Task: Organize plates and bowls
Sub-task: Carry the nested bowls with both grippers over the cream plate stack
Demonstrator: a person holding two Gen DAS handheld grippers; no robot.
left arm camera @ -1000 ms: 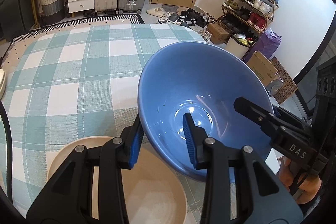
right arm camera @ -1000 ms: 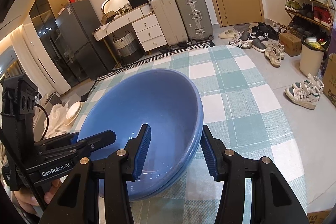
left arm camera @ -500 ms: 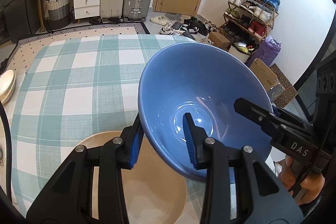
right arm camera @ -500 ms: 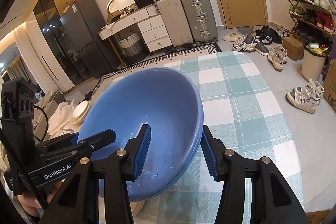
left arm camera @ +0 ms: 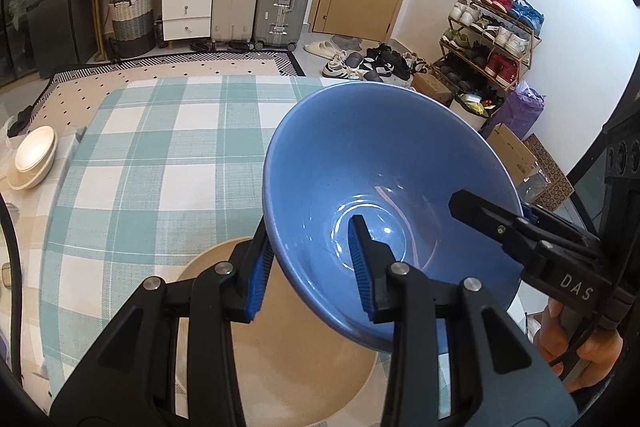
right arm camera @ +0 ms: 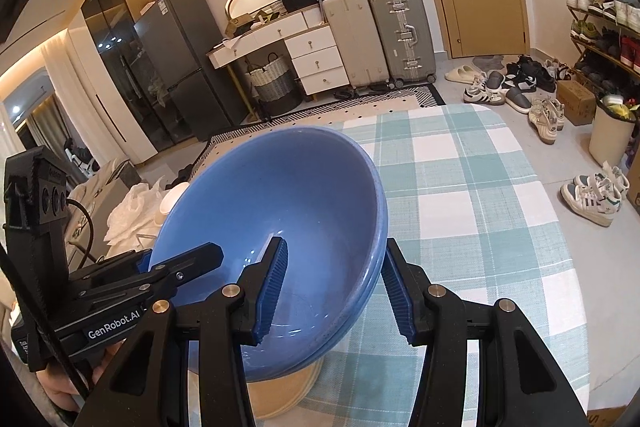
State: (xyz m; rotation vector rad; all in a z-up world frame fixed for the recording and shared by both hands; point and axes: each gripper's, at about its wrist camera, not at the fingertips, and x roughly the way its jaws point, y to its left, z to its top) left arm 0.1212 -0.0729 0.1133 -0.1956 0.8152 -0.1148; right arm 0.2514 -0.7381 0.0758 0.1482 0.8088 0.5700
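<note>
Two grippers: both clamped on one load, opposite sides of the rim.
Load: glossy blue ceramic bowl stack (right arm camera: 276, 227); the right wrist view shows a doubled rim line on the right side, so prob. two nested bowls, tho it could be a ridge on one.
Left gripper (left arm camera: 312, 271): jaws clenched on the near-left rim wall, one pad outside, one inside the bowl.
Right gripper (right arm camera: 334, 287): jaws closed across the right rim, inner pad in the bowl, outer pad against the doubled edge.
Where the load is: held clear of the table, tilted, mouth toward both cams, over the near edge of the teal-and-white checked tablecloth (left arm camera: 160, 163).
Below it: round beige matte plate (left arm camera: 312, 367) directly under the bowl base, apart from it, no contact seen.
Key relation: bowl sits straight ahead of both finger pairs, between the two tools; plate lies below and slightly toward the left gripper's side. Neither hand is nearer; the load is shared.
Judgement: the stack reads as being carried, not yet set down; the next move likely needs both hands travelling together so the rim does not twist out of a pad.
Risk: the grip is on thin rim only, and glazed ceramic may slip.
Also in view: cream bowls (left arm camera: 34, 157) stacked off the table's far-left edge.
</note>
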